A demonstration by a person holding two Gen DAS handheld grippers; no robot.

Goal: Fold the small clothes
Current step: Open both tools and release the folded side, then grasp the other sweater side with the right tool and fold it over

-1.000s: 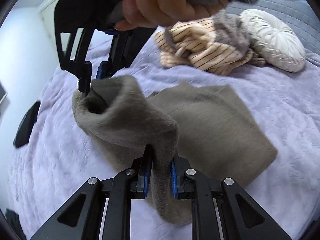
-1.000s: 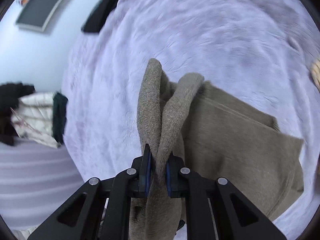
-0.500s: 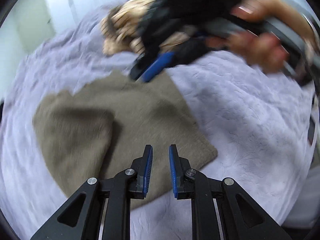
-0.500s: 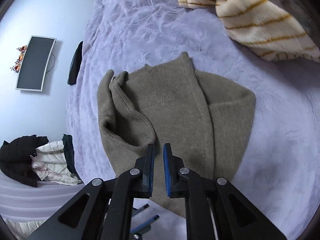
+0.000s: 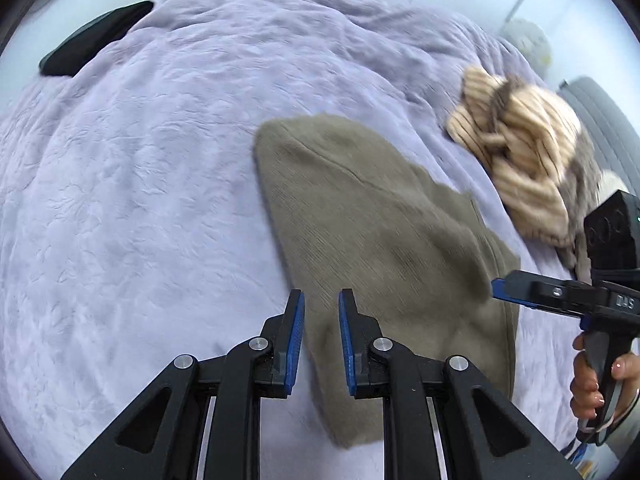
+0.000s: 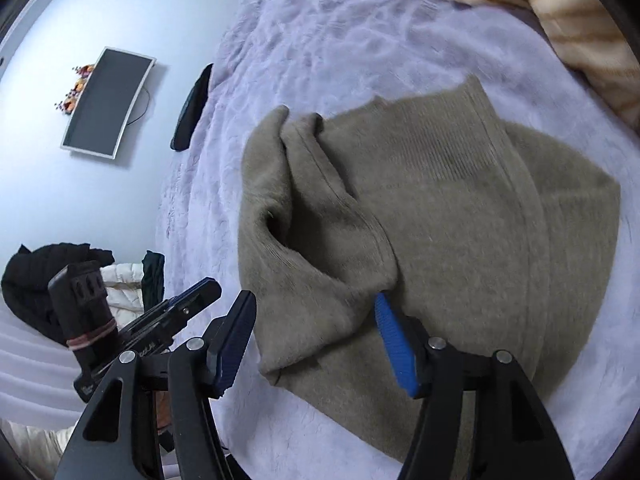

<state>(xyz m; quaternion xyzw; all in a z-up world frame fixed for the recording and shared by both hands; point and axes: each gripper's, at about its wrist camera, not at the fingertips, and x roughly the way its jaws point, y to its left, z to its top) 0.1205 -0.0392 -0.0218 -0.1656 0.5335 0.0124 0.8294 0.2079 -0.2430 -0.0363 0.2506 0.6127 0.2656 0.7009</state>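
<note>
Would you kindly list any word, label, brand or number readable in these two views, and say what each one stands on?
"DAS", or something close: embossed letters on the right claw's black body, seen sideways in the left wrist view; not certain.
Pale marking on the left claw's body, in the right wrist view: too small to read.

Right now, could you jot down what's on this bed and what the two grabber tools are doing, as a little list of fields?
surface: lilac blanket over a bed
main garment: taupe sweater, lying partly folded, one sleeve bunched on top
other clothes: striped heap beyond the sweater
dark object: black, at the blanket's far edge
left gripper: fingers nearly together, nothing between them
right gripper: fingers have just been opening, spread above the bunched sleeve, not pressing it
</note>
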